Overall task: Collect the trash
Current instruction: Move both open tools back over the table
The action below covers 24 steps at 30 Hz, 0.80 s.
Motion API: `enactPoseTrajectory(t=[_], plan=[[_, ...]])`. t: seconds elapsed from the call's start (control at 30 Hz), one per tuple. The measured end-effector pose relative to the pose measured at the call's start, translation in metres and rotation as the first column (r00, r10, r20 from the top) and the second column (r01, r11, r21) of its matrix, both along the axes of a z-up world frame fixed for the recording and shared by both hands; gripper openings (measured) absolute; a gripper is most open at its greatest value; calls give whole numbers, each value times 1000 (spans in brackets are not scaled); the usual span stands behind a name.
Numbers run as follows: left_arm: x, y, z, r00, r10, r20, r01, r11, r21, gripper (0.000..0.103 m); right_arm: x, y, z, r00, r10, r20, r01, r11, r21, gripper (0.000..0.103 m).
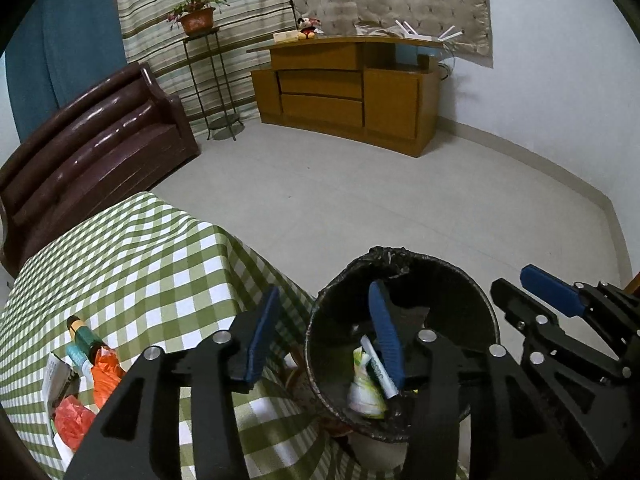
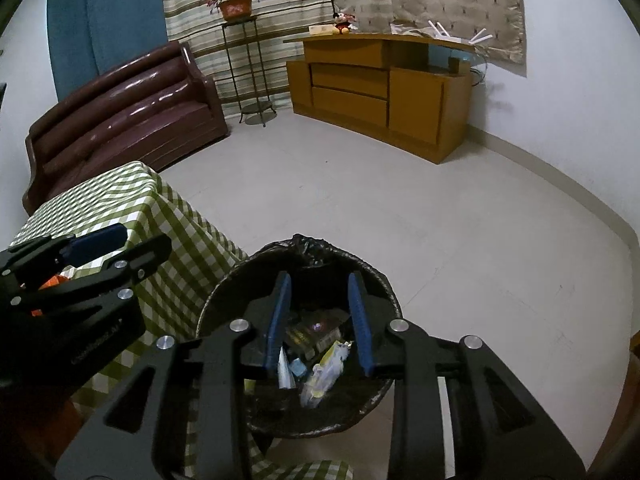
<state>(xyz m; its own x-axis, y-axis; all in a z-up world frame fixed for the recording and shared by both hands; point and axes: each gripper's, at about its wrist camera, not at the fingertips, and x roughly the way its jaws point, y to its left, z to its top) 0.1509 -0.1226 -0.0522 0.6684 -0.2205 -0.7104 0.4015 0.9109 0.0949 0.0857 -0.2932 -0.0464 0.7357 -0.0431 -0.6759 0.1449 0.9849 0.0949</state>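
A black-lined trash bin (image 2: 298, 344) stands on the floor beside the tabletop's (image 1: 132, 264) checked cloth, holding wrappers (image 2: 326, 372). Both grippers hang above it. The right gripper (image 2: 320, 316) has its jaws parted and empty. The left gripper (image 1: 324, 336), jaws open and empty, straddles the bin's nine o'clock rim. More litter (image 1: 80, 380) lies on the tabletop.

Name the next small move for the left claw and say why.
Probably swing the left claw back to the table: it stands open and empty over the bin, wrappers already lie inside, and orange trash remains on the cloth.
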Motion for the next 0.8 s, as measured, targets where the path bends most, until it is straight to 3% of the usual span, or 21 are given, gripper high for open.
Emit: enactPoseTrajectory(t=[0.3,0.8], plan=[[-5,15,12,1000,26,7,-26,999,-19,55,-10,1,8,1000,-3,10,3,1000,5,31],[-42,91,32,994,110,9,-109,993,-35,59,-31,67,25,991,135,9,-135,991,-7,32]])
